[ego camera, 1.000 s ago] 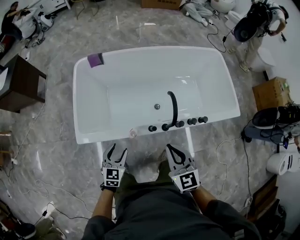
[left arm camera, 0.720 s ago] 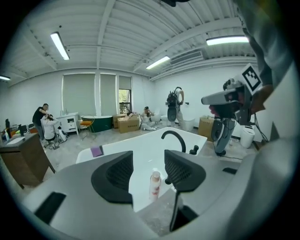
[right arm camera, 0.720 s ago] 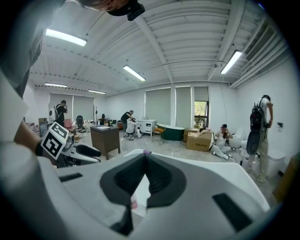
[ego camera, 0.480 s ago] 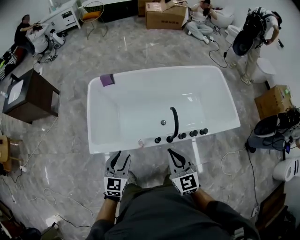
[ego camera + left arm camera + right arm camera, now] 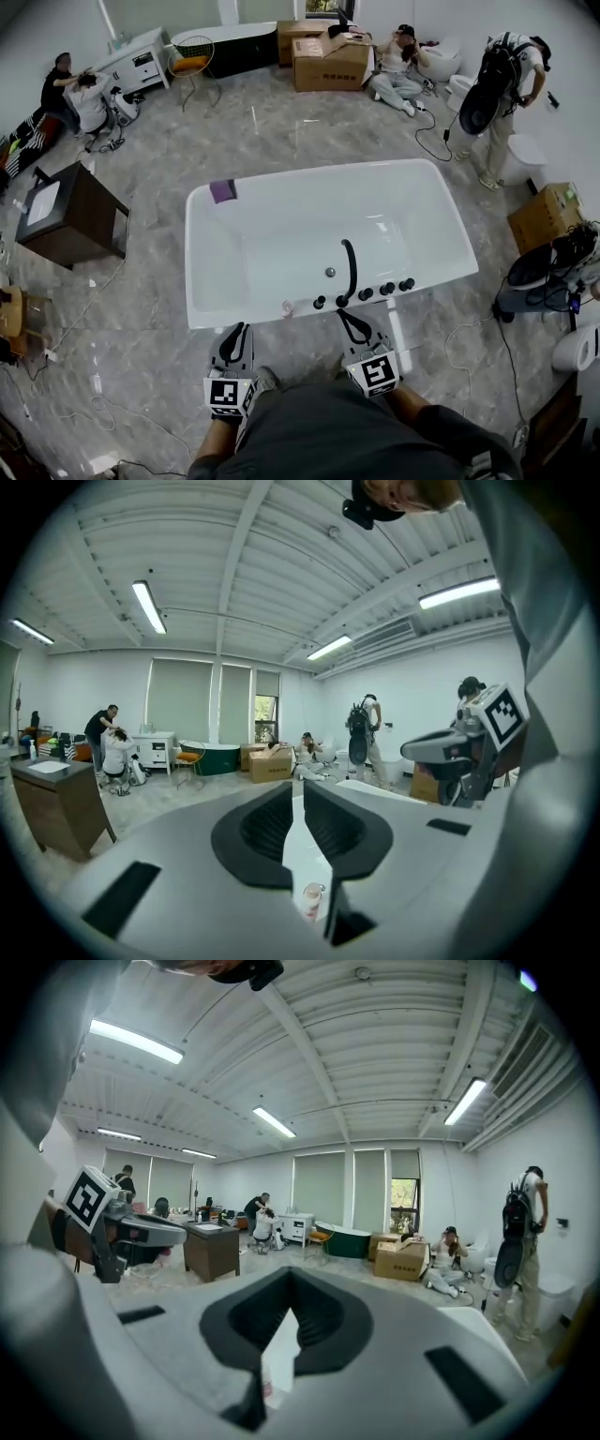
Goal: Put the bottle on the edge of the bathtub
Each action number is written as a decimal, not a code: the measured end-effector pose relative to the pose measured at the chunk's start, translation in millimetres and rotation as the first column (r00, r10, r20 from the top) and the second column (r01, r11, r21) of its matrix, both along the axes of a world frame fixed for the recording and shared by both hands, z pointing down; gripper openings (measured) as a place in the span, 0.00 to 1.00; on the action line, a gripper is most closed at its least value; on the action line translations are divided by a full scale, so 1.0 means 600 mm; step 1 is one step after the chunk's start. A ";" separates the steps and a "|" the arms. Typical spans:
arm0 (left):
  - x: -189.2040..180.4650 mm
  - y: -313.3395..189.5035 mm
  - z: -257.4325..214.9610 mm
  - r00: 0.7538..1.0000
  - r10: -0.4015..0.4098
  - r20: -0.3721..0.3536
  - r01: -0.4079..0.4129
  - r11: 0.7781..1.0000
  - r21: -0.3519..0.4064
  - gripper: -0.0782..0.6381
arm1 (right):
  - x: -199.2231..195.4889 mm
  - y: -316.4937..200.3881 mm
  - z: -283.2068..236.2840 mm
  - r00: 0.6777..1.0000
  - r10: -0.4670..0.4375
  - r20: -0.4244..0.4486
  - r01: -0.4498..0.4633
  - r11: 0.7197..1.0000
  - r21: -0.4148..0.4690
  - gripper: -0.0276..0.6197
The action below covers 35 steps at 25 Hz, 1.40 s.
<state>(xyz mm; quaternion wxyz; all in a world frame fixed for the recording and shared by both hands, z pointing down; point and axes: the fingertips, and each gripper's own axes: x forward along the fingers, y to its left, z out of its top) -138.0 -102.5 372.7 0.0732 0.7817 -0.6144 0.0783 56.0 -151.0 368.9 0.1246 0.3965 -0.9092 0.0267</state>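
Observation:
A small clear bottle (image 5: 287, 307) with a pale cap stands upright on the near rim of the white bathtub (image 5: 239, 322), left of the black tap (image 5: 350, 265) and its knobs. Both grippers hang over the floor just short of that rim. My left gripper (image 5: 235, 334) is a little left of and below the bottle; its jaws are closing, almost together, with nothing between them. Through their slit the left gripper view shows the bottle (image 5: 311, 899) beyond. My right gripper (image 5: 351, 322) is shut on nothing, below the tap.
A purple item (image 5: 222, 190) lies on the tub's far left corner. A dark cabinet (image 5: 71, 221) stands at the left, cardboard boxes (image 5: 330, 60) at the back. A person with a backpack (image 5: 502, 86) stands at the right. Cables run over the floor.
The left jaws went from spread to almost together. The head view has lifted, so the tub sits lower and smaller in the picture. The bottle has stayed on the rim.

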 end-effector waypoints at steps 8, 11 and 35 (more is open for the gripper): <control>0.000 0.021 -0.025 1.000 -0.011 -0.012 0.011 1.000 0.004 0.11 | 0.004 -0.005 -0.016 1.000 0.013 0.006 -0.013 1.000 0.012 0.04; 0.004 0.017 -0.032 1.000 -0.008 -0.004 0.008 1.000 0.024 0.11 | 0.009 -0.009 -0.022 1.000 0.022 0.008 -0.023 1.000 0.020 0.04; 0.021 0.004 -0.019 0.999 0.013 0.032 -0.014 1.000 0.017 0.11 | 0.006 -0.025 -0.014 1.000 0.015 0.019 -0.016 0.999 0.038 0.04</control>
